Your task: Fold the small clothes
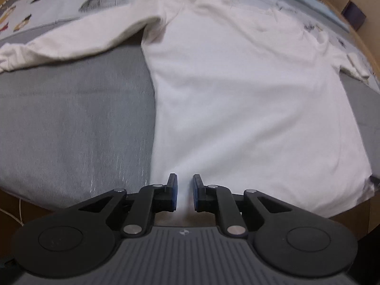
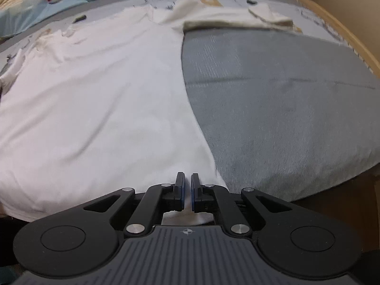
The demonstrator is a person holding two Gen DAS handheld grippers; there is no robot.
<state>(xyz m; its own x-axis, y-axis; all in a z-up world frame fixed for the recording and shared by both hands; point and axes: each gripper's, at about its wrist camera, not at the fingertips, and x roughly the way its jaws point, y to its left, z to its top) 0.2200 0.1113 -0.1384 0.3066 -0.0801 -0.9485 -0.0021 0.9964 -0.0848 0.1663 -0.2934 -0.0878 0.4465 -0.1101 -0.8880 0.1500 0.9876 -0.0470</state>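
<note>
White long-sleeved shirt (image 1: 237, 90) lies flat on the grey cushion (image 1: 71, 123), hem at its near edge. Left gripper (image 1: 184, 191) stands slightly apart over the hem; right gripper (image 2: 187, 191) pinches it.

White long-sleeved shirt (image 1: 237, 90) lies flat on the grey bed cover, sleeves spread sideways, hem at the near edge.

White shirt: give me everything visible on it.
The white shirt is long-sleeved, of soft knit-looking fabric, spread flat on the grey bed cover with its hem toward the cameras and neckline far. One sleeve stretches sideways; the other lies out across the cover too. The body is mostly smooth, with wrinkles near the shoulders. The left tongs and right tongs each straddle the hem near a bottom corner.
</note>
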